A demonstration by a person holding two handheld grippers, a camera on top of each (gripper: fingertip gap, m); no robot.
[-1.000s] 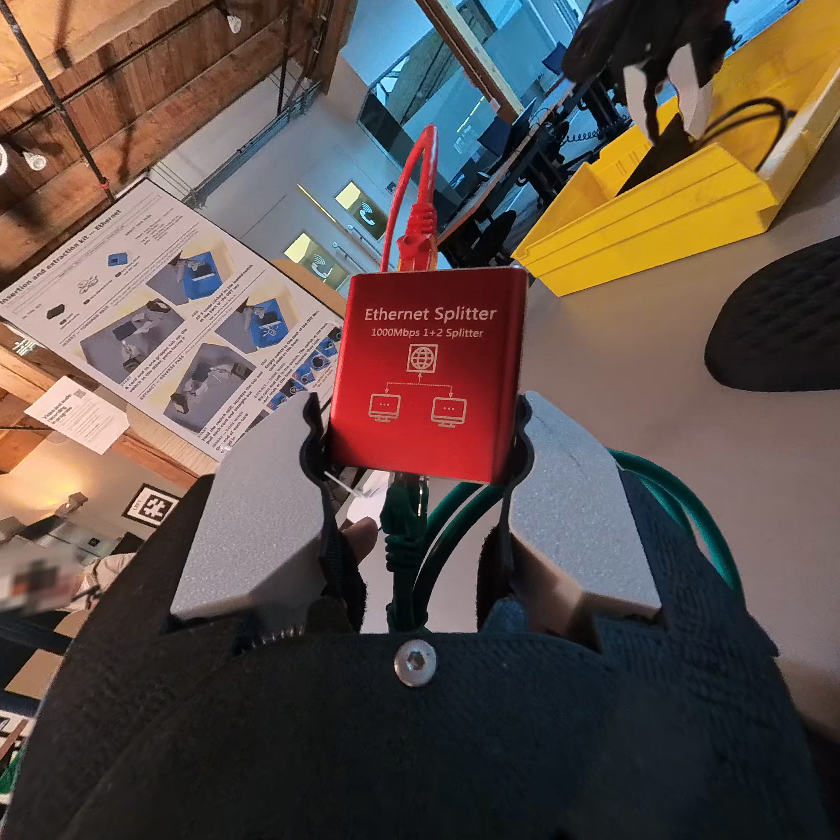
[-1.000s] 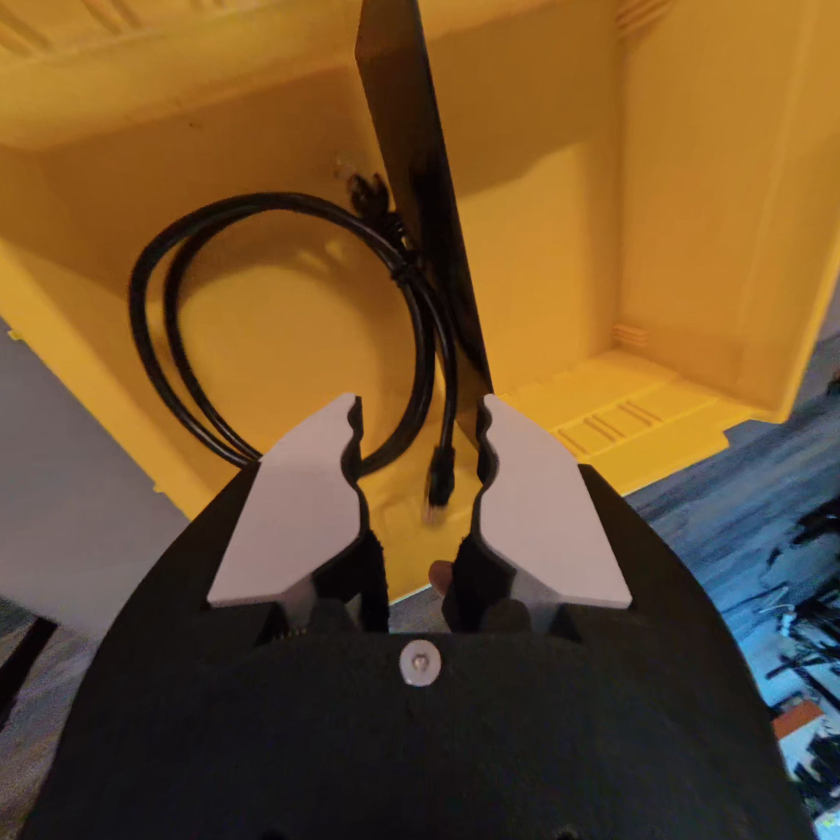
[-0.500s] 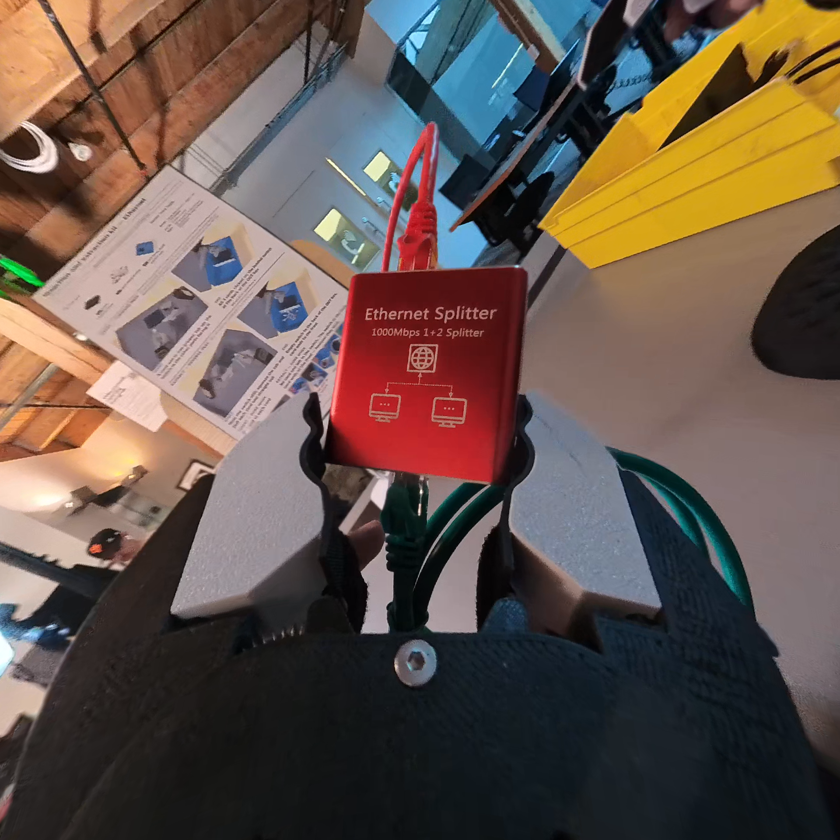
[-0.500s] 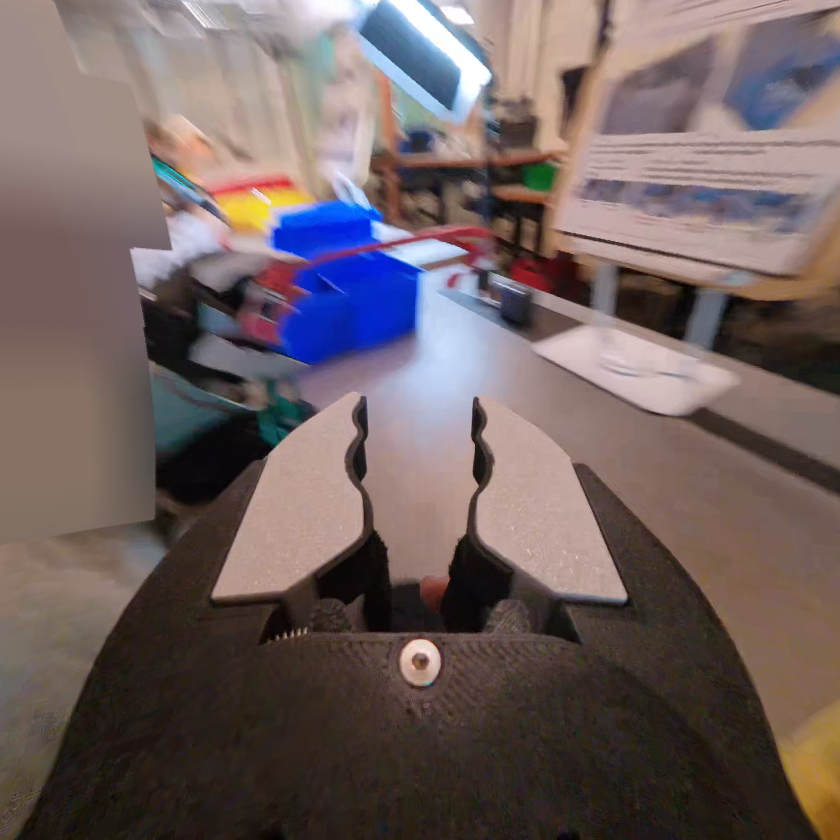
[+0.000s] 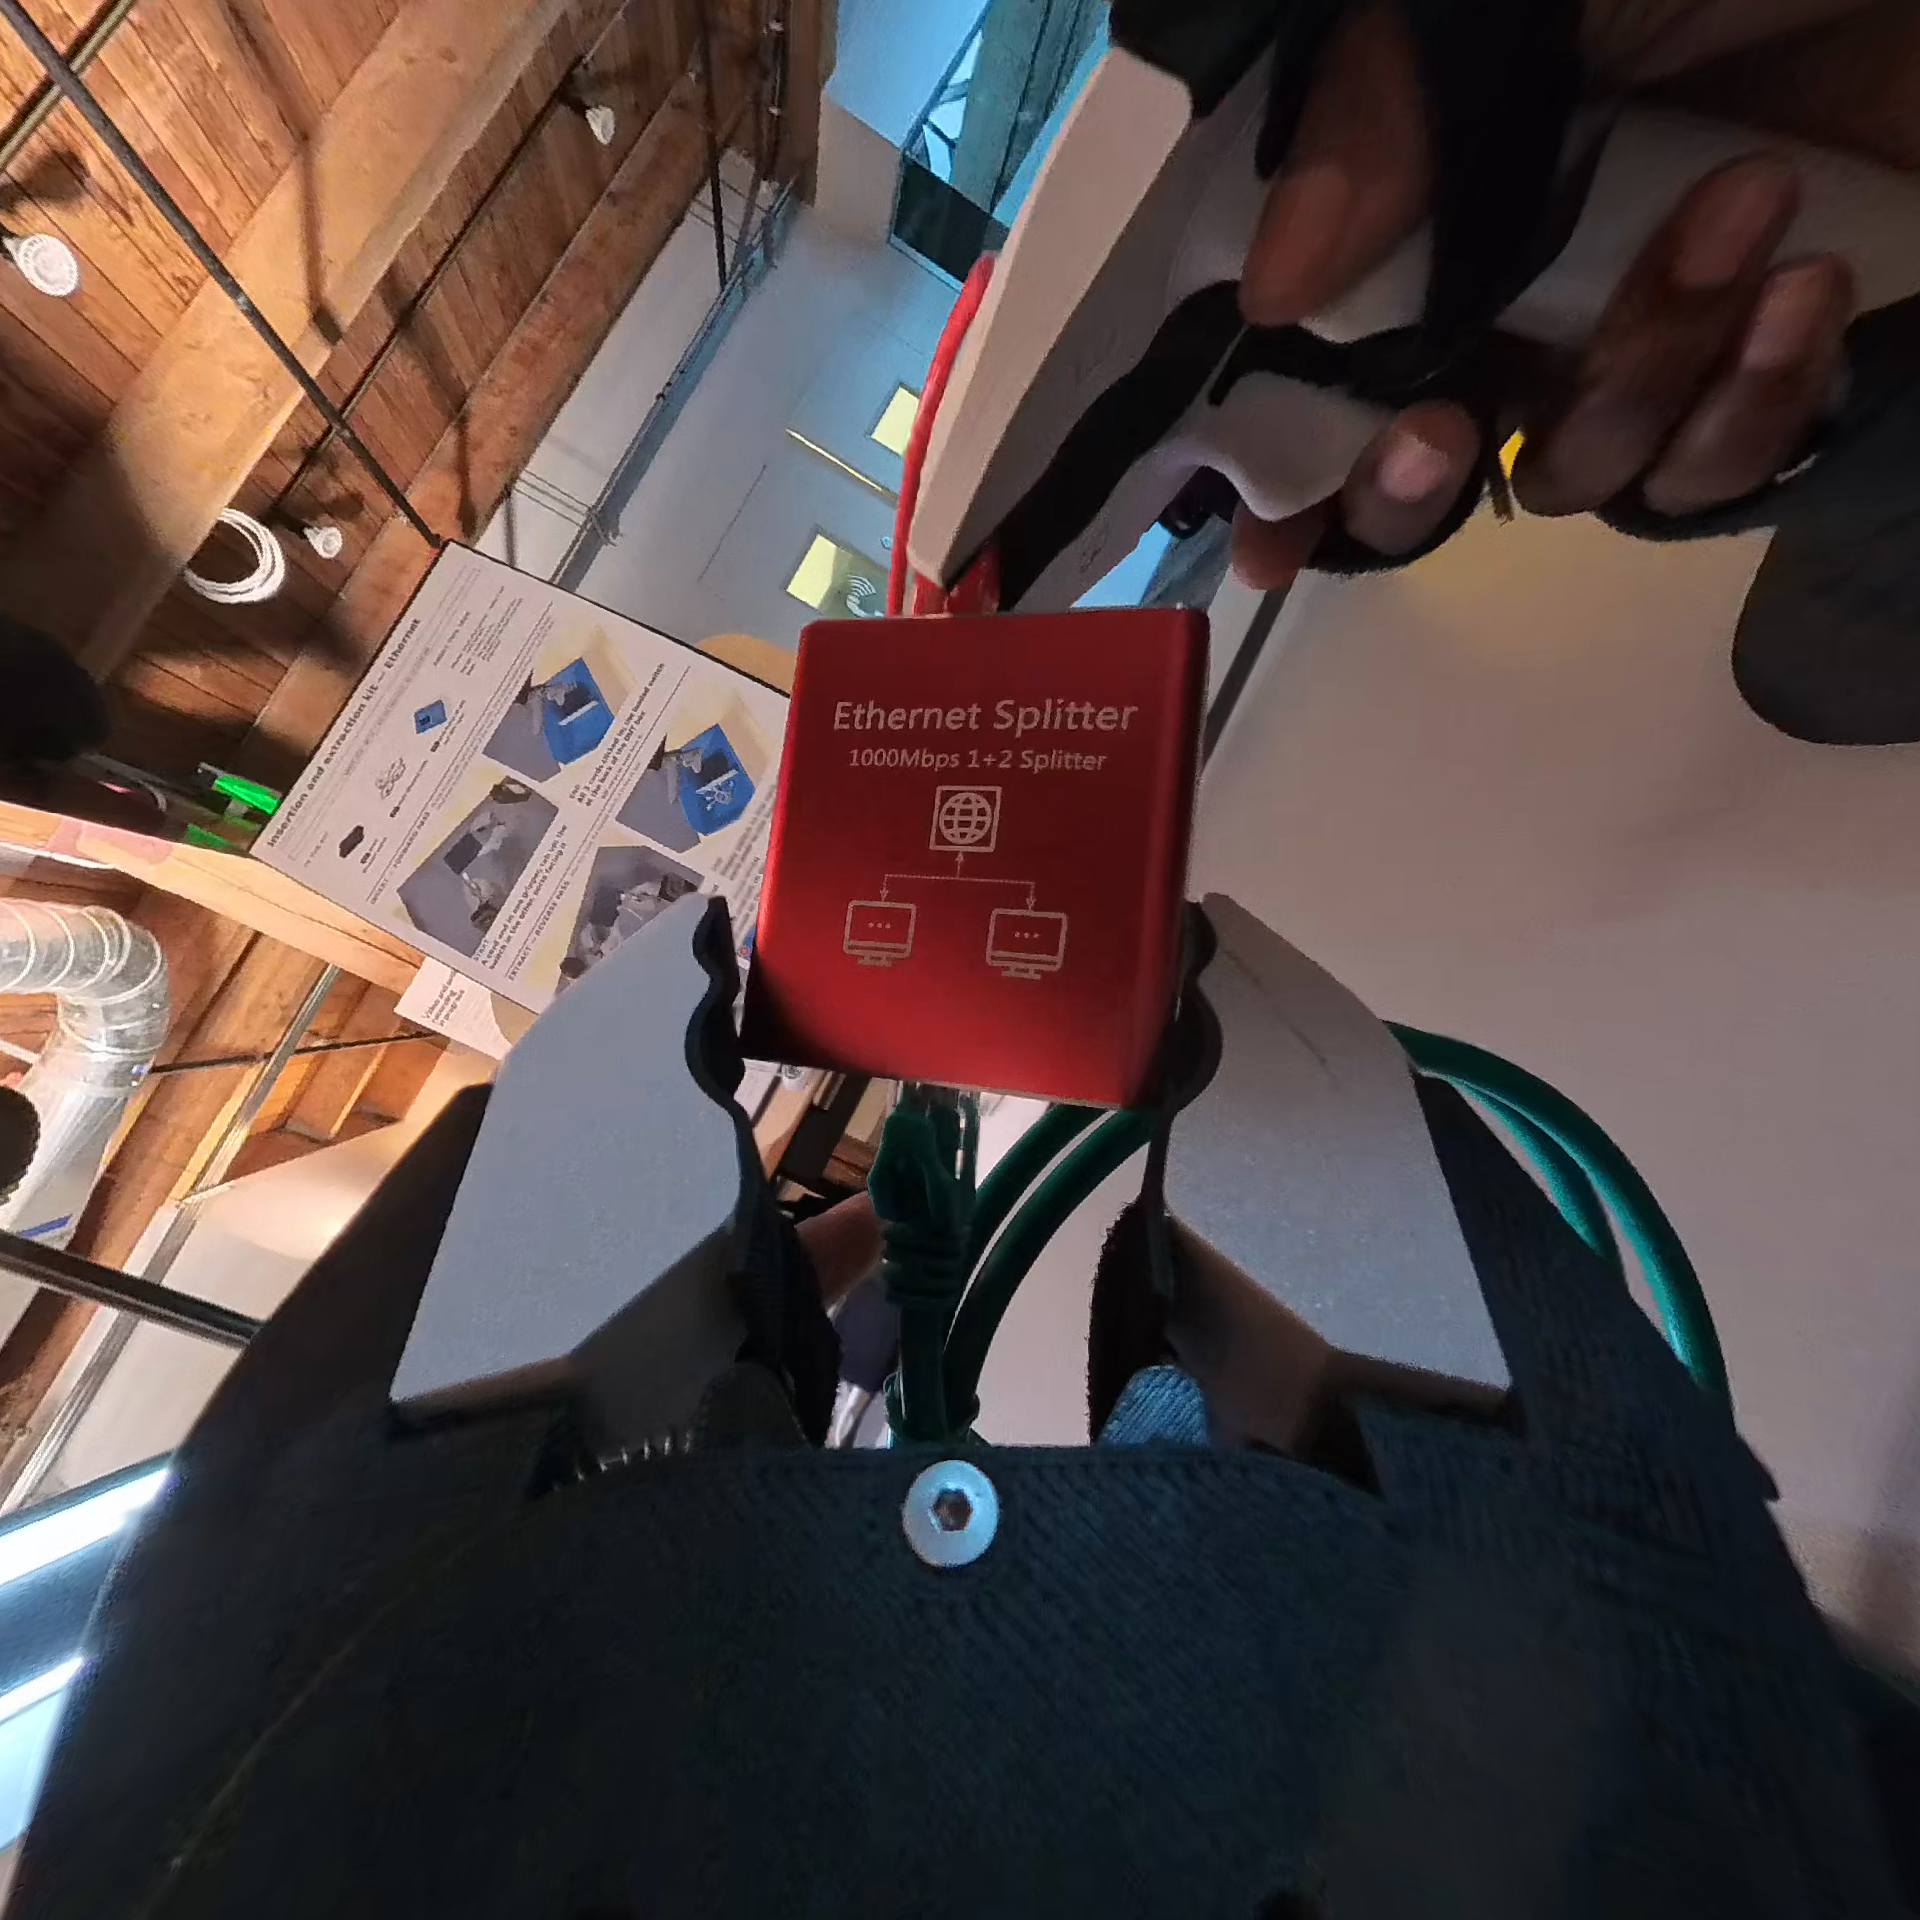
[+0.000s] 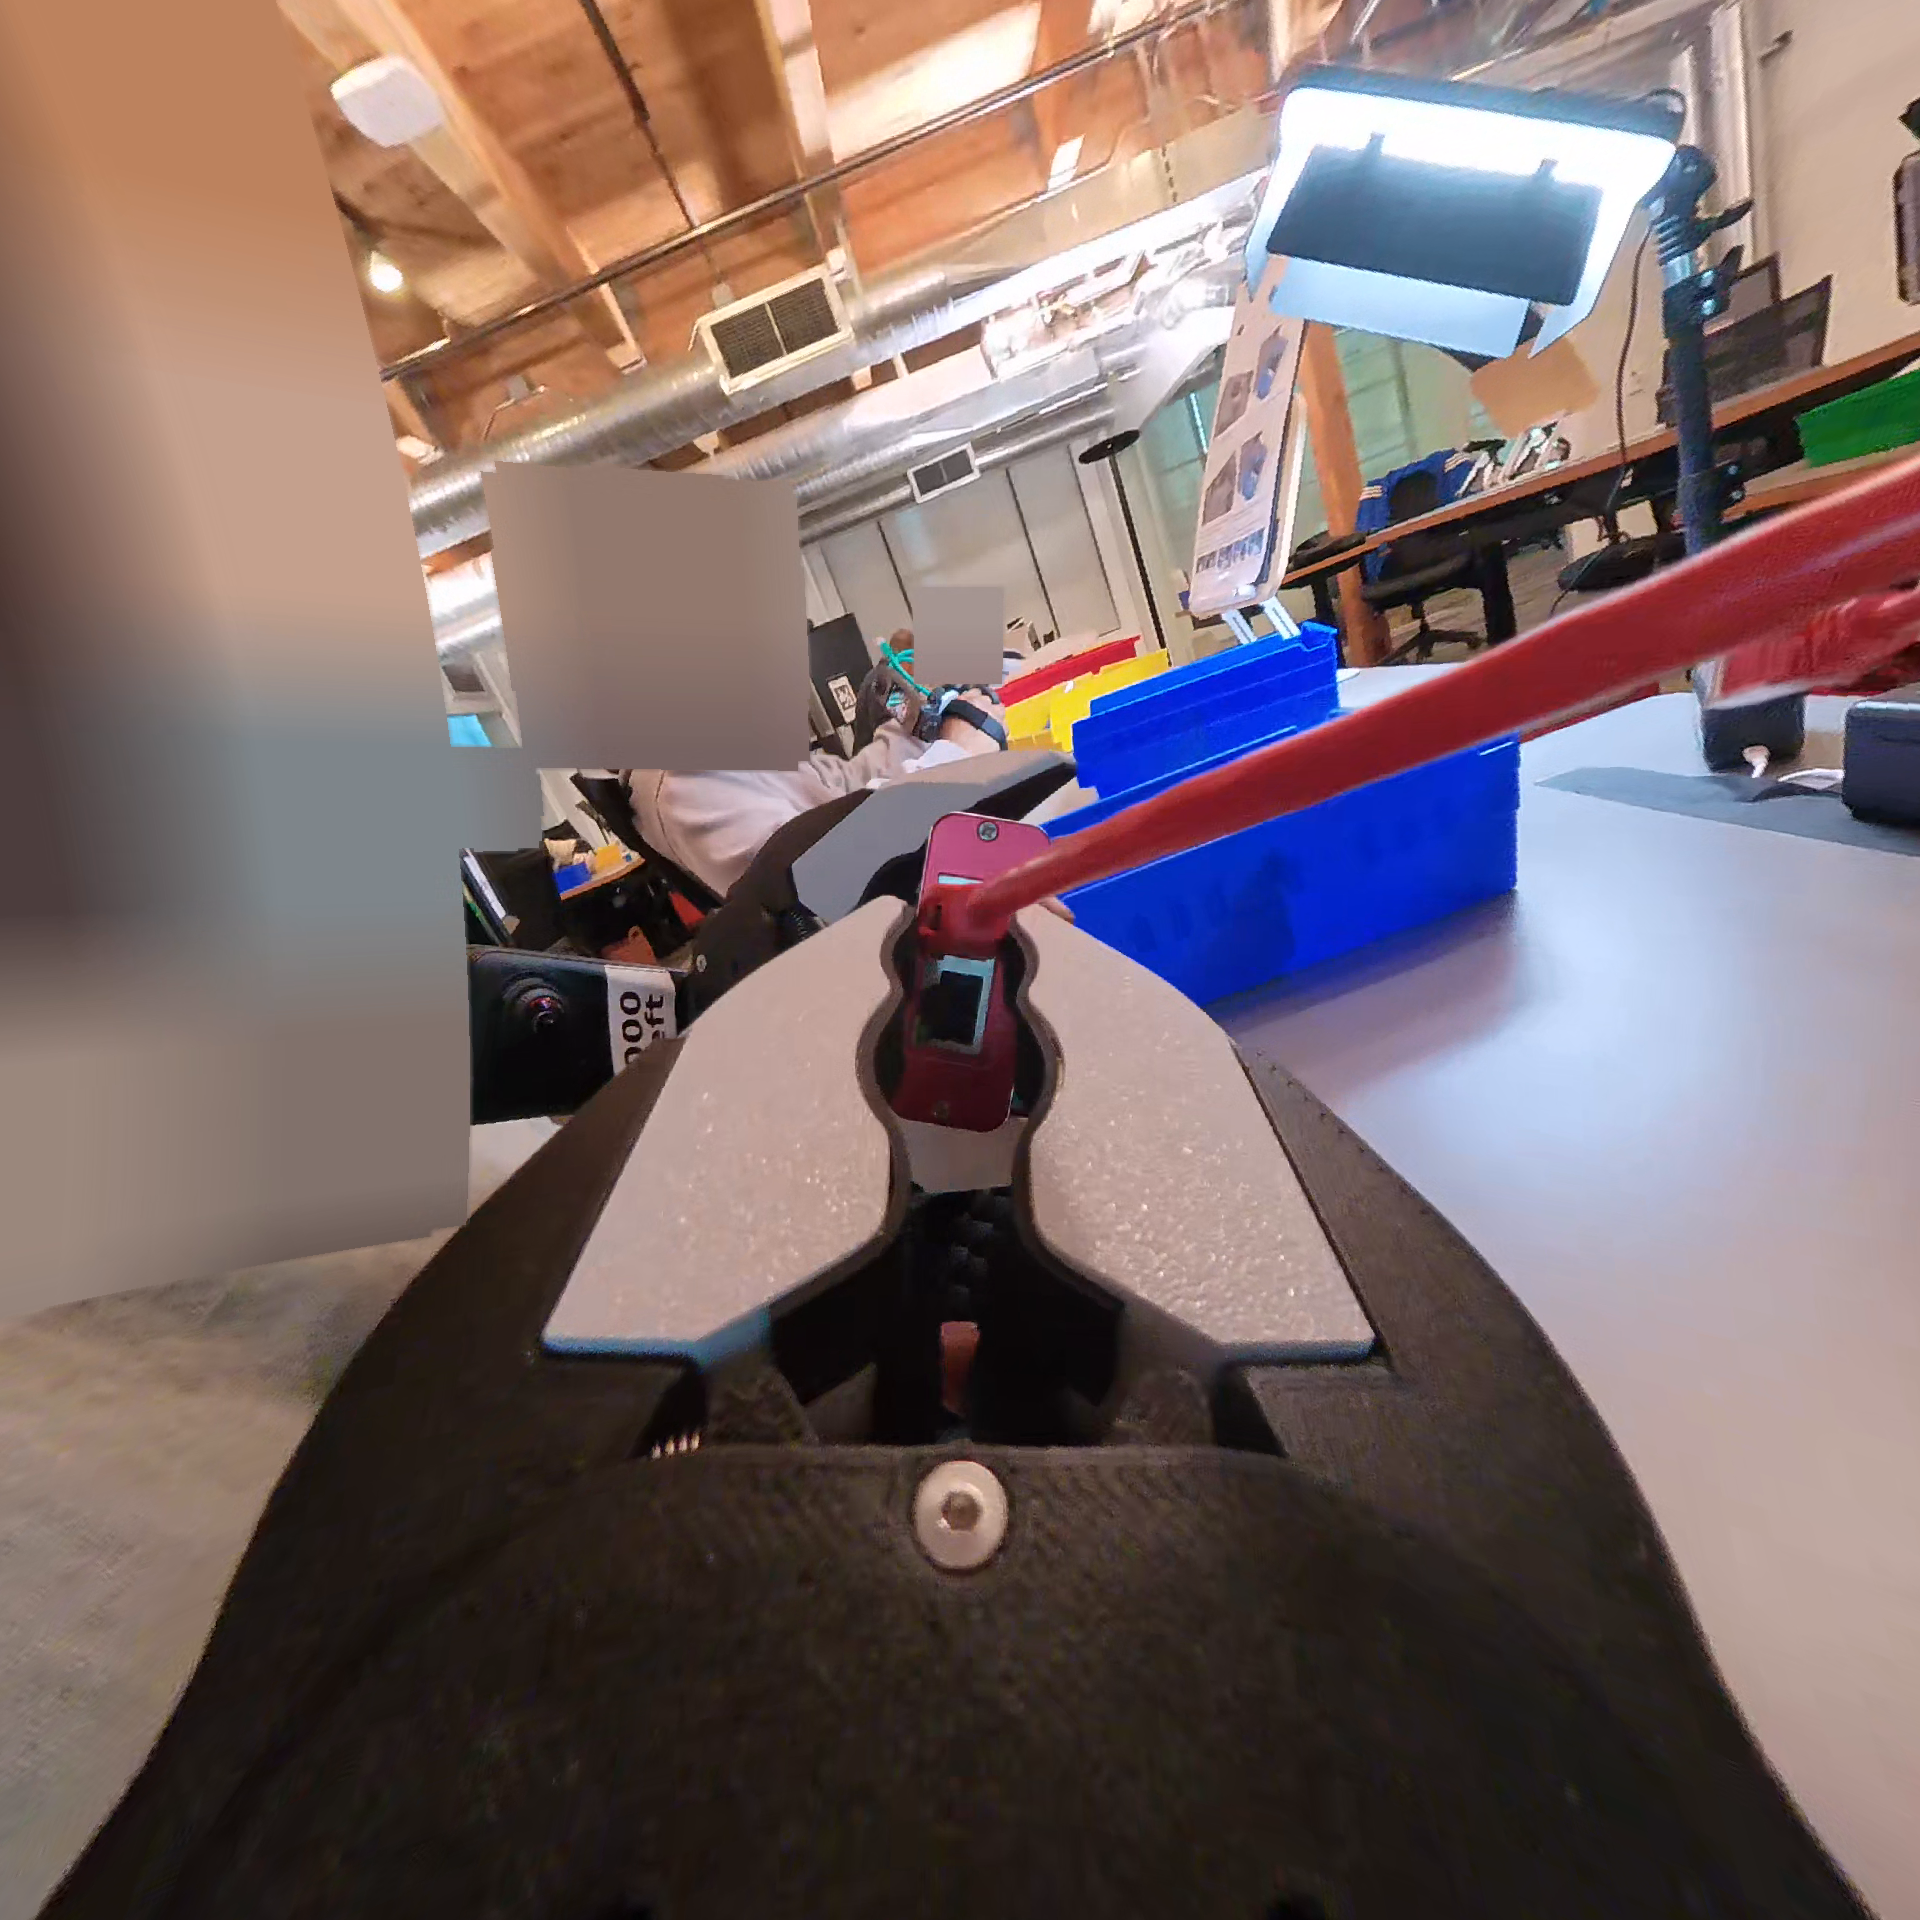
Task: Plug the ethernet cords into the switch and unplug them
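My left gripper (image 5: 961, 925) is shut on the sides of a red ethernet splitter box (image 5: 977, 831) and holds it above the table. A green cord (image 5: 925, 1184) is plugged into its near end and loops off to the right. A red cord (image 5: 914, 447) is plugged into its far end. My right gripper (image 5: 977, 577), held by a hand, comes in from the top with its fingers closed around the red cord's plug. In the right wrist view my right gripper (image 6: 956, 920) pinches that plug at its tips. The red cord (image 6: 1455, 717) runs off to the upper right, and the splitter's (image 6: 951, 1029) other far-end port is open.
A blue bin (image 6: 1299, 862) stands on the grey table (image 6: 1662, 1091) just behind the splitter. A light panel on a stand (image 6: 1455, 197) is at the back right. A poster board (image 5: 540, 790) stands at the left. A black round pad (image 5: 1839, 665) lies at the right. The tips of one gripper are about 5 cm away from the tips of the other.
My right gripper has left the yellow bin with the black cord, swung over to the splitter's far end and closed on the red plug. My left gripper still holds the splitter.
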